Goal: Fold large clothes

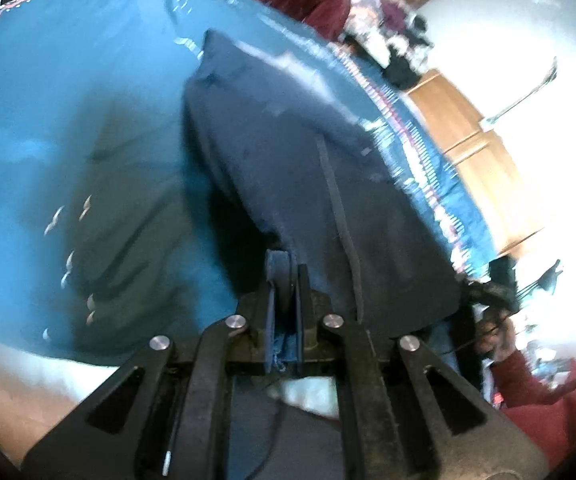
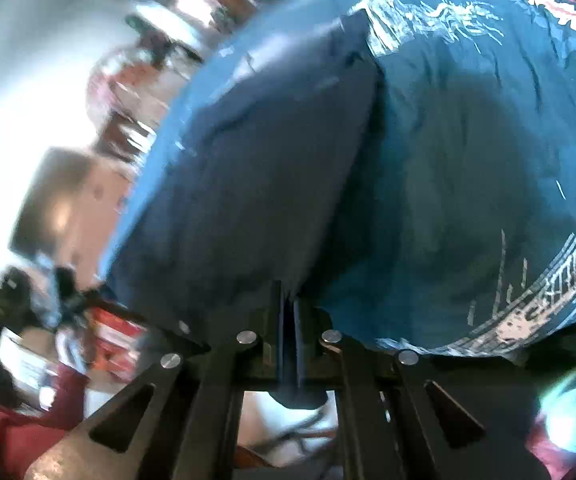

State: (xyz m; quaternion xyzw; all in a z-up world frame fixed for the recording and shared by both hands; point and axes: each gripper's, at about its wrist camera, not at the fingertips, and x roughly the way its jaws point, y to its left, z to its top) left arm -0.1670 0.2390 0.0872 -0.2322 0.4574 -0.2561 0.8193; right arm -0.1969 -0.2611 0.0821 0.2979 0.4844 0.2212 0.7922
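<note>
1. Garment (image 1: 288,168): large, dark navy, heavy cloth. It lies on a bedspread and its near edge is raised off it and gathered into both grippers. Surface mostly smooth, with soft creases near the far end.
2. Garment, left wrist view: a thin dark cord or seam line (image 1: 337,200) runs lengthwise down the cloth towards the camera. The far corner comes to a blunt point. A frayed blue hem shows between the jaws.
3. Garment, right wrist view (image 2: 256,184): a broad dark panel with a straight folded edge along its right side, casting a shadow on the cover beside it.
4. Left gripper (image 1: 284,280): jaws together, clamped on a fold of the garment's edge.
5. Right gripper (image 2: 288,304): jaws together, clamped on the garment's edge; the cloth hangs through below them.
6. Bedspread (image 1: 68,80): teal-blue, with a red-and-white patterned border and pale printed motifs, among them a dragon-like figure (image 2: 427,12) near the top of the right view.
7. Writing: the print near the cover's edge (image 2: 559,280) is too blurred to read. No brand or label is legible.
8. Red sleeve (image 1: 539,392): at the lower right of the left view.
</note>
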